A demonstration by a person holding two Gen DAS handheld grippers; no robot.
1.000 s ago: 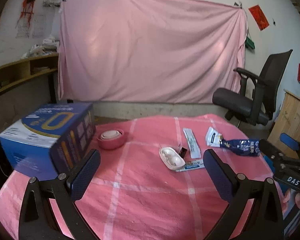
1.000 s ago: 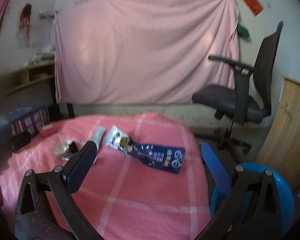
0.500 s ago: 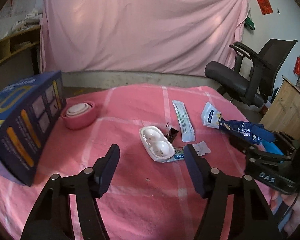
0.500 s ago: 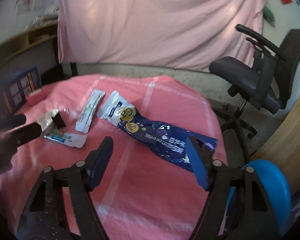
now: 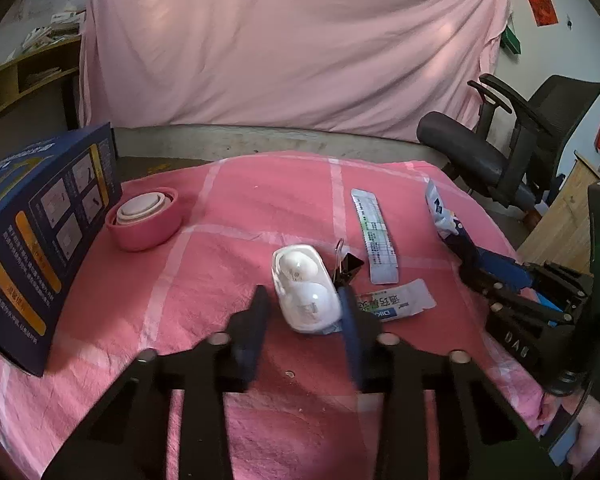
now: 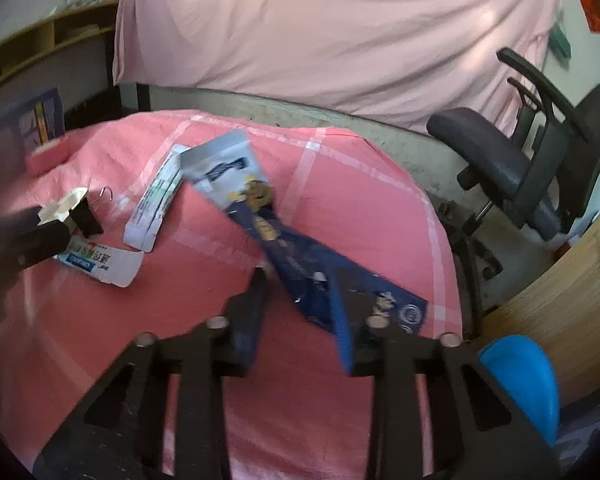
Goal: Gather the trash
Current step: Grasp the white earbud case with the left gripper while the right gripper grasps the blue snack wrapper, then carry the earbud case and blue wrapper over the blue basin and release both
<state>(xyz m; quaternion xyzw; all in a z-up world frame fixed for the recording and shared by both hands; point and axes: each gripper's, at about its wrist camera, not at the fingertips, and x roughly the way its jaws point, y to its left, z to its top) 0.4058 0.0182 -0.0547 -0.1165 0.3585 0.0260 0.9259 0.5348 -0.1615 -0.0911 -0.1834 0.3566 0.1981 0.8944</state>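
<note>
**Jaws bracketing trash on the pink tabletop**

The white plastic tray (image 5: 305,295) is lying on the pink cloth of the tabletop (image 5: 236,216), and is being flanked by the left gripper (image 5: 303,320), jaws partly open, gripping nothing. The dark blue snack wrapper (image 6: 300,256) is being straddled by the right gripper (image 6: 300,308), jaws likewise partly open. A black binder clip (image 5: 348,268) is touching the tray; paper wrappers (image 5: 376,236) are lying beside.
</note>
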